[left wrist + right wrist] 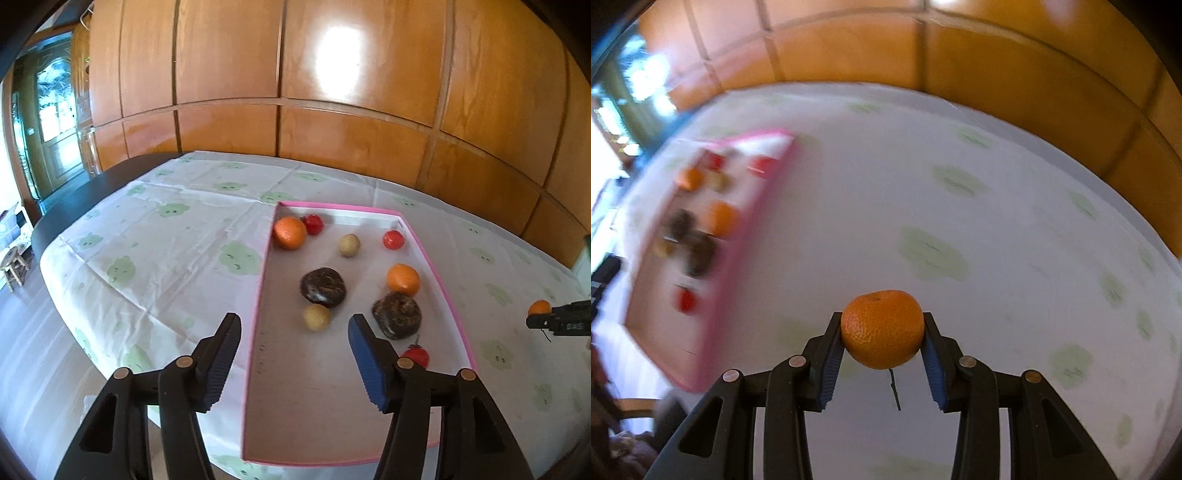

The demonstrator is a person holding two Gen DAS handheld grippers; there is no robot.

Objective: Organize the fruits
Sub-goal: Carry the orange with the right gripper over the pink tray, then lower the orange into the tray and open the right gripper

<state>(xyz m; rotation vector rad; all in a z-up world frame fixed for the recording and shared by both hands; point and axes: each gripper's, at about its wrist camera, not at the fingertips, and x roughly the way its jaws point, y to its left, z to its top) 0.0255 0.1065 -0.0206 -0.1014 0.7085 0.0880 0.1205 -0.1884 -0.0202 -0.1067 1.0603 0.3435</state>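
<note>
Left wrist — patterned tablecloth [166, 258], wood-panelled wall [332, 92], seemingly.

Glossy orange-brown wood panelling [332, 92] fills the wall from ten to two o'clock, with a bright patch of reflected light [338, 55] near twelve. At nine o'clock a dark green door with glazed panes [55, 110] lets in daylight, and a small wooden stool [13, 266] stands on the pale floor below it. A dark table [92, 192] carries a white cloth printed with green shapes [166, 258].
</note>
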